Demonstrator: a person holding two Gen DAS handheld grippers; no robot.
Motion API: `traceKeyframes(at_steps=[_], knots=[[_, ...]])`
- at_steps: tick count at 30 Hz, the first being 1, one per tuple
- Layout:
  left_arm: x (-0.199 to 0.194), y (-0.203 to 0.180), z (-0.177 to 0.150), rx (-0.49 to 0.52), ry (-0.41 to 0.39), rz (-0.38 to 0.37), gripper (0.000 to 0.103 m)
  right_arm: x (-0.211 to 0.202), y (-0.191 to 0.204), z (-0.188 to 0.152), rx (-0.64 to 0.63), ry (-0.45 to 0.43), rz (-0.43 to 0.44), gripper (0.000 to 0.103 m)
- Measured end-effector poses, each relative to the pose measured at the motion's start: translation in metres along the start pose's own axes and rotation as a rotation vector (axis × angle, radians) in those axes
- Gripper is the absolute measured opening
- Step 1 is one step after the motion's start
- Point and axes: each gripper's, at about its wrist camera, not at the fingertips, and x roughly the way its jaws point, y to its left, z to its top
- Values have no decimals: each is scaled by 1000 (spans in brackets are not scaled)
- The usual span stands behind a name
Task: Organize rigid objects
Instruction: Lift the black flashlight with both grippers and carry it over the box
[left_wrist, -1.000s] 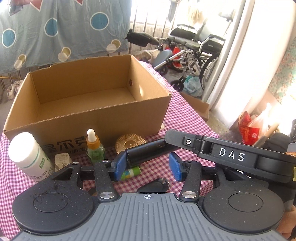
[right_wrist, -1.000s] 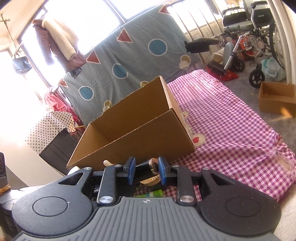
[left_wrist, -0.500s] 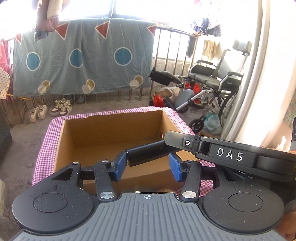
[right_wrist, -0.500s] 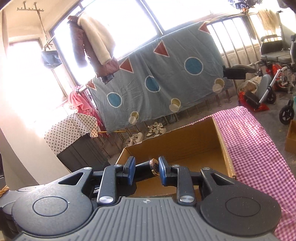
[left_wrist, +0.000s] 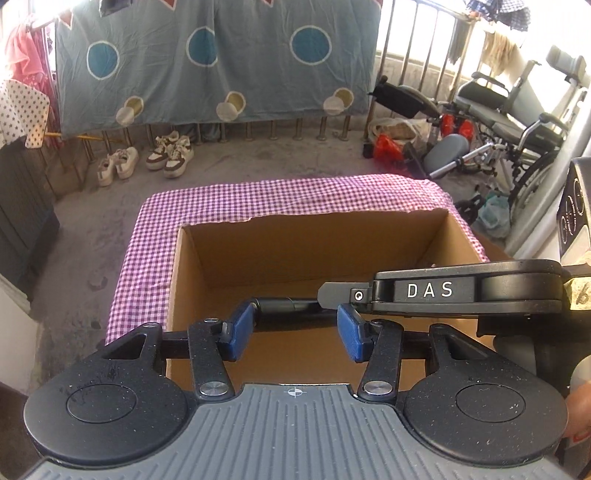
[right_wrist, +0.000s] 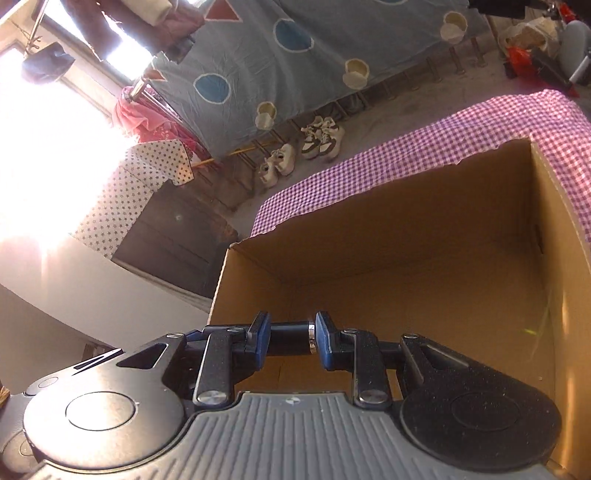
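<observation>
my left gripper (left_wrist: 295, 325) hangs over the near part of the open cardboard box (left_wrist: 258, 254). between its blue pads (left_wrist: 242, 326) lies a black cylinder (left_wrist: 284, 305), crosswise. the left pad touches the cylinder's end; at the right pad the contact is hidden, so i cannot tell whether the grasp is firm. just right of it and slightly above, the black arm of the other gripper, lettered "das" (left_wrist: 430, 290), crosses the view.

my right gripper (right_wrist: 289, 338) is clenched on the same kind of black cylinder (right_wrist: 286, 338), held end to end between the pads. a silver-gold ring (right_wrist: 312, 336) at its right end presses against the right pad. this gripper also sits above the box (right_wrist: 406, 236), looking down into it.

the box floor that shows is bare brown cardboard. the box stands on a surface covered with a purple-and-white checked cloth (left_wrist: 258, 199), which shows past the box's far and left walls.

farther off, on the concrete floor: two pairs of shoes (left_wrist: 147, 158) by a railing, a blue sheet with circles (left_wrist: 207, 55) hung over it, and a wheelchair (left_wrist: 517, 122) at far right.
</observation>
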Motion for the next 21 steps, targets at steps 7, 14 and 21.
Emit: traceKeyframes(at_steps=[7,14,21], knots=[[47,23,11,-31,116,46,50,67,-26,25,121,137,-30,29],[46,28,16,-36,98,53,50,97,-33,33,162,150,-58,28],[28,30,20,-49,74,15,53,84,-37,36,191,122,-28,28]])
